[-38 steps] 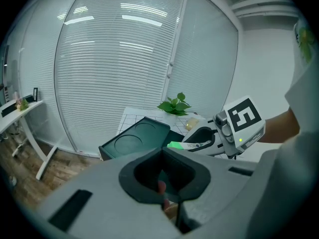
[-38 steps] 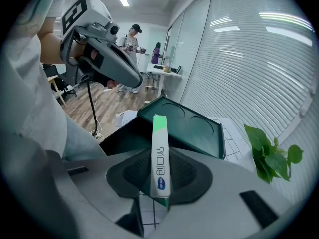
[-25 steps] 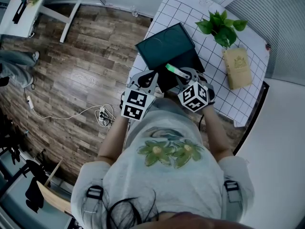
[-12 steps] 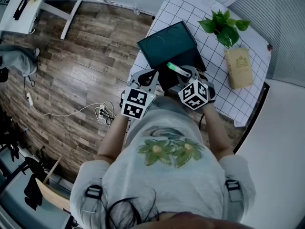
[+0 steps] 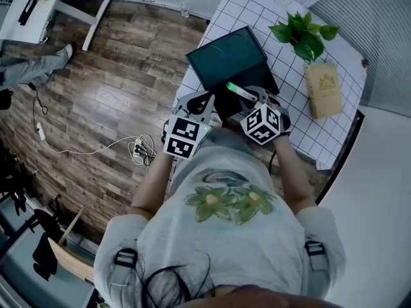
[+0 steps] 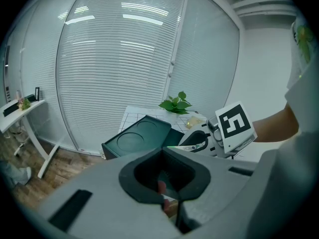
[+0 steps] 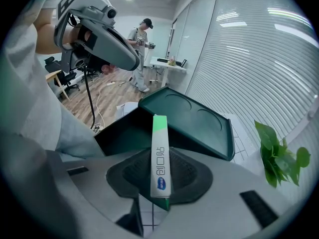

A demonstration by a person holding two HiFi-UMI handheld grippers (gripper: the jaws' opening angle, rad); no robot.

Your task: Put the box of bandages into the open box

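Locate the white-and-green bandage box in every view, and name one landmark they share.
Head view: white-and-green bandage box, just above centre.
Left gripper view: thin sliver, right of centre.
Right gripper view: box dead centre, standing on end.
Shared landmark: the raised dark green box lid.

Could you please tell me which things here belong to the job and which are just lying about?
Part of the job: bandage box, clamped in the right gripper; open dark green box, lid raised.
Just lying about: potted plant; tan packet beside it; power strip on the floor.
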